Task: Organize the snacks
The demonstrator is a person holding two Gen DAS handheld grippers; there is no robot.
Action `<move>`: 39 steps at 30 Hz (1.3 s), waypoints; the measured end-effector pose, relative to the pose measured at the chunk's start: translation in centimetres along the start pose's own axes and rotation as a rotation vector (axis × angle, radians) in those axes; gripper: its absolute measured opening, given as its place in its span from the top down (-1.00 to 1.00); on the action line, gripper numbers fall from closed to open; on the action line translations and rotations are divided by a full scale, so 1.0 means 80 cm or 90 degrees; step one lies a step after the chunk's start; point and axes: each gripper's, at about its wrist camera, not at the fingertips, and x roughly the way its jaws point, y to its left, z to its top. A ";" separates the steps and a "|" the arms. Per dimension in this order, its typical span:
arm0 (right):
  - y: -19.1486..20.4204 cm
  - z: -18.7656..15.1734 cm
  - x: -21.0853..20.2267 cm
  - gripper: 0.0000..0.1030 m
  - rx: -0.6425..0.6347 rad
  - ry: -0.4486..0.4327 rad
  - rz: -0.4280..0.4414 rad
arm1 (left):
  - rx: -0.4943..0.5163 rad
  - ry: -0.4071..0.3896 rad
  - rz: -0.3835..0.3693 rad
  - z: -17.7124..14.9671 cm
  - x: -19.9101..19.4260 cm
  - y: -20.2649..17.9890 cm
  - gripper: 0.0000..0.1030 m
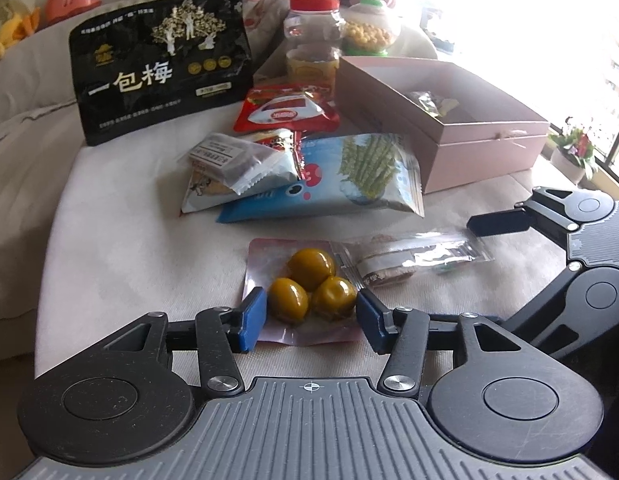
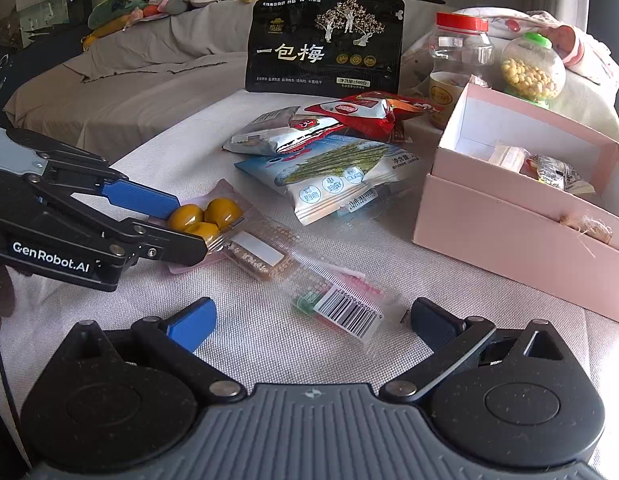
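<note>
On the cloth-covered surface [image 1: 129, 240], the left gripper [image 1: 311, 314] sits low over a clear pouch of 3 green plums [image 1: 309, 280]. Its blue pads stand apart on either side of the pouch, 1 at each edge, with a gap visible between each pad and the fruit; the jaws are parted and not pressing on the pouch. The right wrist view shows the same left gripper [image 2: 189, 220] from the side, its fingers straddling the plums [image 2: 205, 216]. Just beside the pouch lies a clear-wrapped snack bar [image 2: 265, 258], its far end carrying a barcode label [image 2: 347, 316]. The right gripper [image 2: 313, 322] hovers with its fingers spread wide, the barcode end of the wrapper lying between them without contact. Further back, a blue packet printed with green stalks [image 1: 349, 172] lies under a small pile of wrapped snacks [image 1: 245, 160], with a red packet [image 1: 287, 110] behind it. A black stand-up bag [image 1: 161, 68] stands upright at the rear. An open pink box [image 2: 521, 200] sits at the right, holding a few wrapped items. 2 clear jars, 1 red-lidded [image 2: 461, 60] and 1 green-lidded [image 2: 533, 68], stand behind the box.
</note>
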 end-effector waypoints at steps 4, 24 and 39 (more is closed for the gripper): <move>0.001 0.000 0.000 -1.00 -0.002 0.002 -0.002 | -0.017 -0.009 -0.022 -0.002 0.000 0.010 -0.06; 0.022 0.042 -0.002 -0.60 -0.029 0.003 0.101 | -0.116 -0.038 0.008 -0.024 -0.049 0.062 0.64; -0.007 0.011 -0.021 0.19 0.005 0.028 0.002 | -0.189 -0.094 -0.032 -0.010 -0.039 0.091 0.62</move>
